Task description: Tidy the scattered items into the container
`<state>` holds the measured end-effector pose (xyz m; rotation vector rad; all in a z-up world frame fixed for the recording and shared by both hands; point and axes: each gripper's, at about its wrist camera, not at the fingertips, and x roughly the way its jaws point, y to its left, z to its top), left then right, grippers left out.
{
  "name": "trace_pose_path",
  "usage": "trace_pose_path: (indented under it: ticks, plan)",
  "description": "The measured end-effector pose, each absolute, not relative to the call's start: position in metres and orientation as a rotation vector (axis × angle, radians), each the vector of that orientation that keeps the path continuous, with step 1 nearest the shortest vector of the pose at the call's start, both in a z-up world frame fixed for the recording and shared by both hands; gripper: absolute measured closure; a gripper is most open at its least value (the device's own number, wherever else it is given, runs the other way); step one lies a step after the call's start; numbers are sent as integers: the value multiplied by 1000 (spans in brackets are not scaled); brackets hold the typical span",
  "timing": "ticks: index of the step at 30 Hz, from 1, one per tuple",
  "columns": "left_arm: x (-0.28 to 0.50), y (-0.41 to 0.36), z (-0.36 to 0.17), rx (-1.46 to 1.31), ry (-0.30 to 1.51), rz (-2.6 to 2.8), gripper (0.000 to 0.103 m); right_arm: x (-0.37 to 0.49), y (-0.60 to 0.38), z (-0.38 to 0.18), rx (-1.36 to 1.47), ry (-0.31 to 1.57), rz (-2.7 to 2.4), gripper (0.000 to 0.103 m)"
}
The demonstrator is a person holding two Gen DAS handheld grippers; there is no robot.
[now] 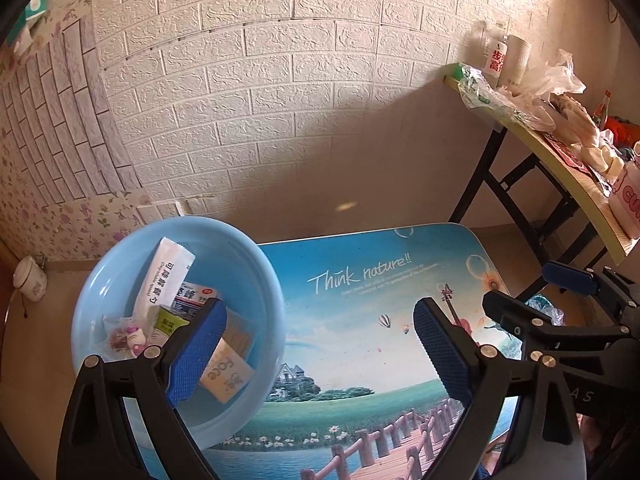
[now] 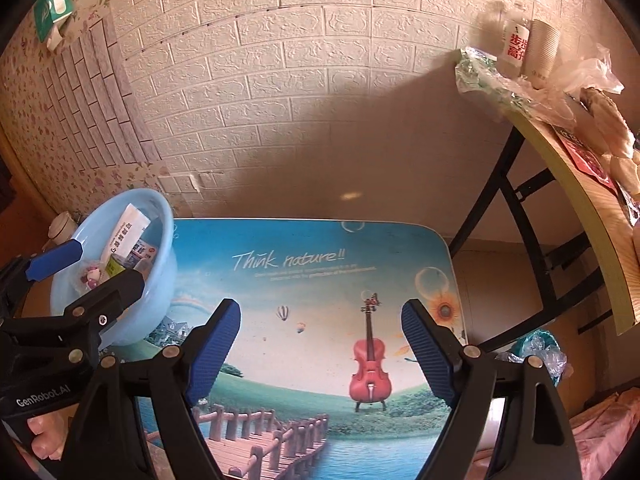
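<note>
Basin [image 1: 120, 264] of pale blue plastic, round with a smooth rolled rim, sits at the left gripper's [image 1: 320, 354] front-left, its near wall behind that gripper's left finger. Inside lie a white tube [image 1: 162, 280], a small medicine box [image 1: 196, 298], a tan packet [image 1: 226, 372] and a pink-and-white toy [image 1: 136, 340], all heaped together. Both grippers stand with jaws wide apart, nothing between their ribbed blue pads [image 2: 214, 354]. Ahead of the right gripper [image 2: 320, 354] the printed table [image 2: 304, 280] lies flat and glossy, with rounded corners; its far edge meets bare floor below the embossed white brick wall [image 2: 280, 80]. To the right gripper's right, a cluttered wooden shelf [image 2: 592, 208] on black legs stands well apart
</note>
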<state>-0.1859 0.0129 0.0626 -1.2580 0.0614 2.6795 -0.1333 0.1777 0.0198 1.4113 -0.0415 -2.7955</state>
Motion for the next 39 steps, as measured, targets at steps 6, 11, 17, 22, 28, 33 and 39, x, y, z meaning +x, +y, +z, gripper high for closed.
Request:
trace_pose_path:
  ticks: [6,11,17,22,28,33,39]
  plan:
    - [-188,17,62,-1267,61,2674,8,-136,189,19,1425,-48,-2807,19]
    - [-188,13,61,-1280,63,2677,6,-136,188,18,1422,-44,-2802,19]
    - [-188,2,60,-1304,40,2690,6,-136,179,17,1418,-39,-2795,19]
    - [-185,-6,60,-1301,35,2701,5,-134,172,17,1417,-23,-2791,19]
    - [-182,-10,60,-1294,38,2697,5,-132,169,17,1423,-16,-2788,19]
    - [-182,-15,61,-1292,22,2705,4,-132,166,19,1418,-3,-2786,19]
    - [-180,-21,63,-1293,14,2716,4,-131,160,21,1410,7,-2780,19]
